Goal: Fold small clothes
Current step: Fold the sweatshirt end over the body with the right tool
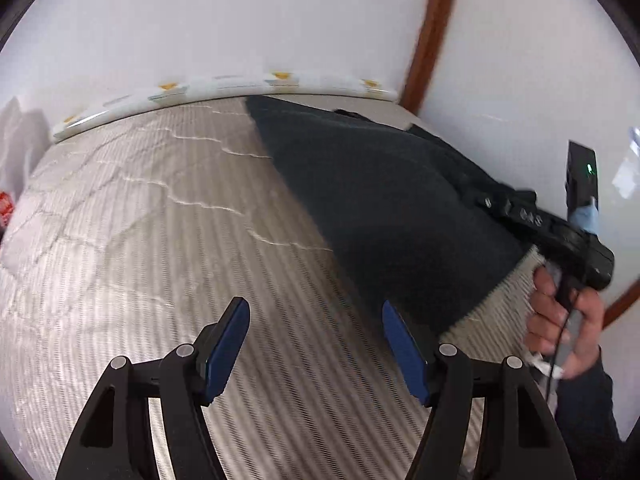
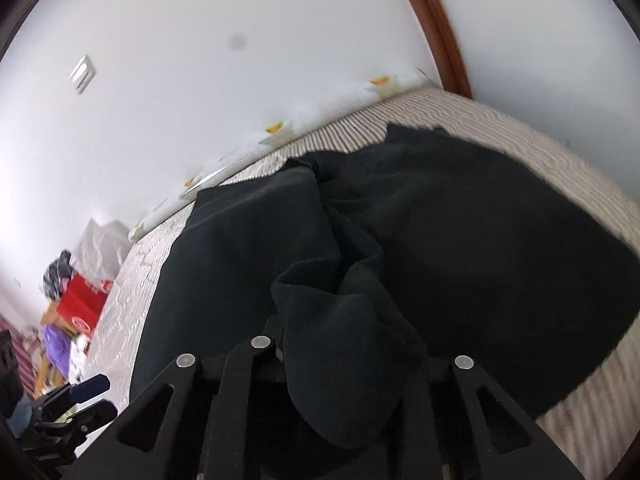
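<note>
A dark, nearly black garment (image 1: 384, 216) lies spread on a striped beige bed cover (image 1: 160, 240). My left gripper (image 1: 316, 344) is open and empty, with blue pads, just above the cover at the garment's near left edge. In the right wrist view the garment (image 2: 460, 232) fills the middle, and a bunched fold of it (image 2: 344, 352) drapes over my right gripper (image 2: 348, 364), whose fingertips are hidden under the cloth. The right gripper body (image 1: 556, 236) and the hand holding it show at the right of the left wrist view.
A white wall and a brown wooden door frame (image 1: 432, 32) stand behind the bed. A white patterned strip (image 1: 224, 88) runs along the bed's far edge. A red box (image 2: 80, 300) and clutter lie past the bed's left end. My left gripper shows there (image 2: 86, 396).
</note>
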Motion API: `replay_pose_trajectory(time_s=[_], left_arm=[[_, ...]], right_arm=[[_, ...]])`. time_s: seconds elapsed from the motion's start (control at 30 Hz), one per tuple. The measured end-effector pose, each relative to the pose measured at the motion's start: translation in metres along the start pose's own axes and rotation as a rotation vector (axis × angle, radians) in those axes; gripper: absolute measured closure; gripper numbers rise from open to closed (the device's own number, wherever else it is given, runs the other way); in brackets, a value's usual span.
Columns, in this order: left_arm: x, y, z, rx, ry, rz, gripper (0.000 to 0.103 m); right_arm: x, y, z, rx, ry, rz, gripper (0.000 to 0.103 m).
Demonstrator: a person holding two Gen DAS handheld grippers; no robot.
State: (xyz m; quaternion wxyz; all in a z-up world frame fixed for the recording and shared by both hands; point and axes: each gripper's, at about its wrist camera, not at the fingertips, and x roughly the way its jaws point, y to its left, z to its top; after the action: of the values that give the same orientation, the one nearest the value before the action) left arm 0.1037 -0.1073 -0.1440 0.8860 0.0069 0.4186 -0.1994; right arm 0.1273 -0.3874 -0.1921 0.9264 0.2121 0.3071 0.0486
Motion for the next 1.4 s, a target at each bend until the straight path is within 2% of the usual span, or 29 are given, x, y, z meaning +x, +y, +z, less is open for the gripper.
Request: replay_pose_trajectory(time_s=[0.07,0.17,0.33,0.47,0.63,0.7,0.77,0.87,1.0,1.4], left_arm=[[0.0,-0.01,-0.003,0.029,0.007,-0.038,0.036],[0.006,-0.028,-0.009,0.083,0.027,-0.085,0.036],[0.033,-0.056,-0.012,0.168,0.053,-0.054,0.036],[0.05,-0.062,-0.006,0.144,0.047,-0.046,0.037],[0.057,-0.057,0.002,0.123,0.059,-0.105,0.07],[0.051,-0.057,0.002,0.121,0.031,-0.097,0.079],[0.046,-0.054,0.003,0.126,0.002,-0.085,0.083],[0.039,-0.033,0.009,0.079,-0.032,-0.063,0.088],[0.032,0.012,0.015,-0.014,-0.044,-0.049,0.09],[-0.008,0.13,-0.003,-0.151,-0.072,0.084,0.091]], right_arm=[[-0.014,-0.005,0.003,-0.012,-0.058,0.0,0.086],[-0.023,-0.015,0.004,0.0,-0.093,-0.024,0.086],[-0.009,-0.026,-0.005,0.003,-0.033,-0.051,0.085],[0.0,-0.03,-0.007,-0.001,-0.008,-0.061,0.084],[0.013,-0.024,-0.003,-0.056,0.035,-0.1,0.085],[0.017,-0.024,0.0,-0.047,0.036,-0.096,0.086],[0.021,-0.02,0.001,-0.047,0.04,-0.097,0.086],[0.029,-0.007,0.003,-0.061,0.049,-0.099,0.087],[0.047,0.017,0.006,-0.061,0.077,-0.047,0.087],[0.128,0.151,-0.005,-0.216,0.144,0.123,0.087]])
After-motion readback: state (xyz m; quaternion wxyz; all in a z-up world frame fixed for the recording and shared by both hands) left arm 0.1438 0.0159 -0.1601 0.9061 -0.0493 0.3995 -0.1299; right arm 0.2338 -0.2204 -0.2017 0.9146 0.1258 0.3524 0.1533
